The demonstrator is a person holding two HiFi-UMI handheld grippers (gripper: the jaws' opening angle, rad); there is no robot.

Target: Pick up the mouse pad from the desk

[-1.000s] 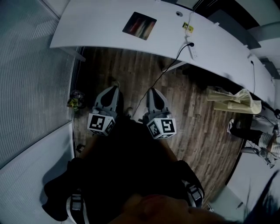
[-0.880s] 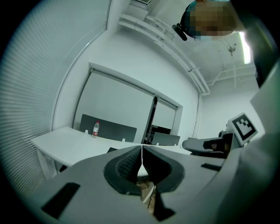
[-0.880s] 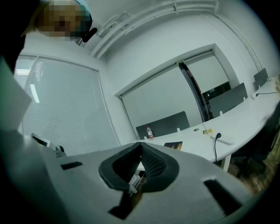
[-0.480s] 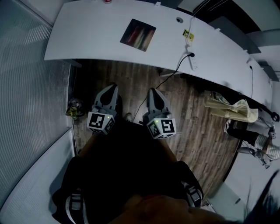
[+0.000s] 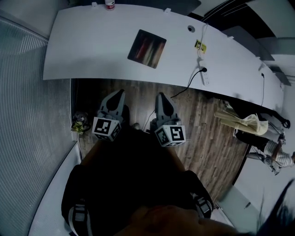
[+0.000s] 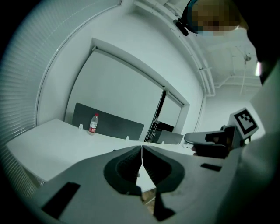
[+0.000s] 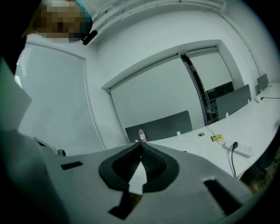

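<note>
Presently, stage: approach; pick-up not yet begun.
Mouse pad [image 5: 147, 48]: flat on the desk [image 5: 83, 55], well ahead of both tools, untouched.
Left gripper [image 5: 120, 92]: clenched, nothing between its jaws.
Right gripper [image 5: 160, 95]: clenched, likewise empty.
Carriage: side by side over the wooden floor [image 5: 207, 129], noses toward the desk, probably readied for the reach.
Bottle [image 5: 109, 4]: far desk edge.
</note>
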